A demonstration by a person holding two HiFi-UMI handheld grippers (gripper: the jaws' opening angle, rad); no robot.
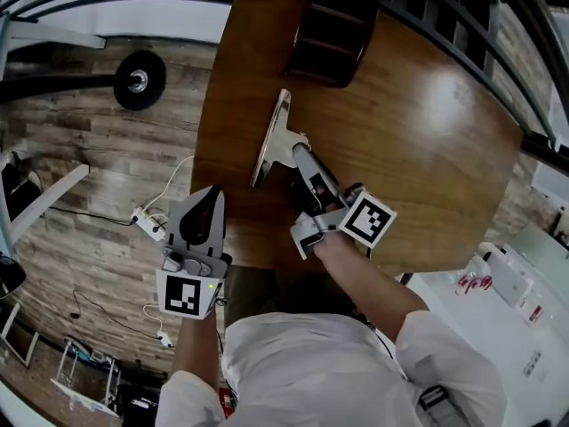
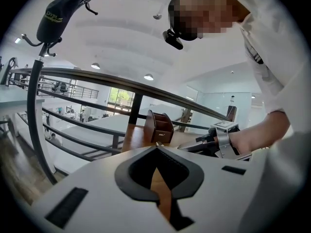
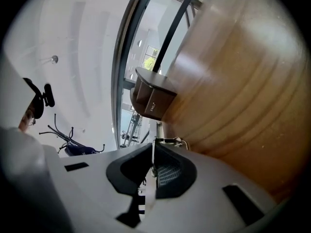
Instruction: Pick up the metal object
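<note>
Your right tongs [image 1: 300, 153] are pinched shut on the flat shiny silver metal piece [image 1: 271, 140] lying on the brown wood table [image 1: 427, 149] at their eleven o'clock, so lift it slowly and level, with your left tongs [image 1: 212, 198] shut and empty at the piece's seven o'clock.

Silver metal object [image 1: 269, 140], mid-brn wood-grain table [image 1: 427, 149], dk brn box [image 1: 327, 29], grey-brn plank floor [image 1: 80, 132].

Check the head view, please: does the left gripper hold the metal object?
No, the left gripper is near the edge of the table, apart from the metal object, which the right gripper clamps.
</note>
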